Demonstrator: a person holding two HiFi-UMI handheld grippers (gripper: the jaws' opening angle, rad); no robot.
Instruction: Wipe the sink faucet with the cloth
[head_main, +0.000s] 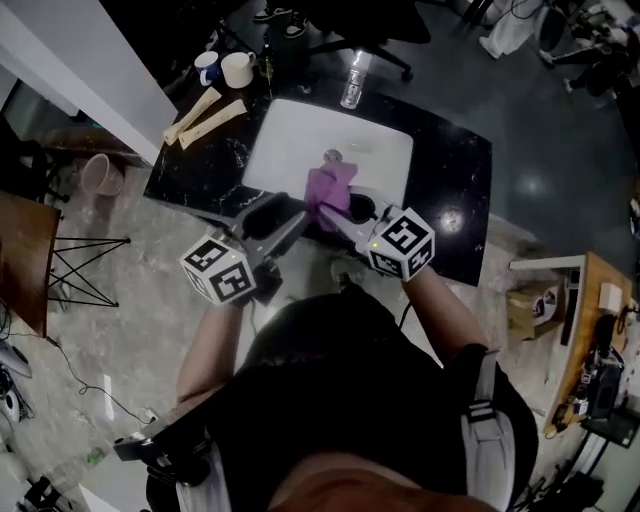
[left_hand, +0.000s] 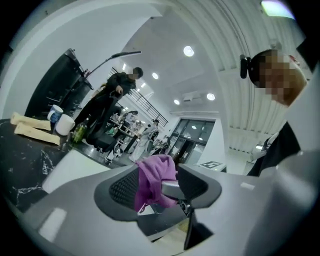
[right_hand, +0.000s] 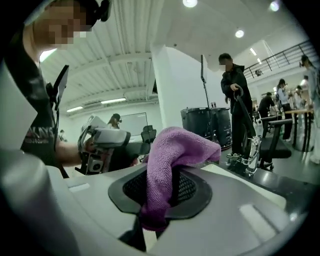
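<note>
The purple cloth (head_main: 330, 190) hangs above the near rim of the white sink (head_main: 290, 140), which is set in a black counter (head_main: 450, 170). My right gripper (head_main: 336, 214) is shut on the cloth (right_hand: 172, 155), which bulges out over its jaws. My left gripper (head_main: 288, 216) meets it from the left, open. Its fingers (left_hand: 122, 192) stand wide on either side of the cloth (left_hand: 155, 180) and of the right gripper's tip, not pressing. The drain (head_main: 333, 156) shows in the basin. I cannot make out the faucet in the head view. A chrome fixture (right_hand: 251, 148) stands on the counter.
Two mugs (head_main: 225, 68), a green bottle (left_hand: 79, 132) and two pale wooden pieces (head_main: 205, 115) sit at the counter's far left. A clear bottle (head_main: 352, 78) lies behind the sink. An office chair (head_main: 350, 25) and several people stand beyond. A pink bin (head_main: 100, 175) is left.
</note>
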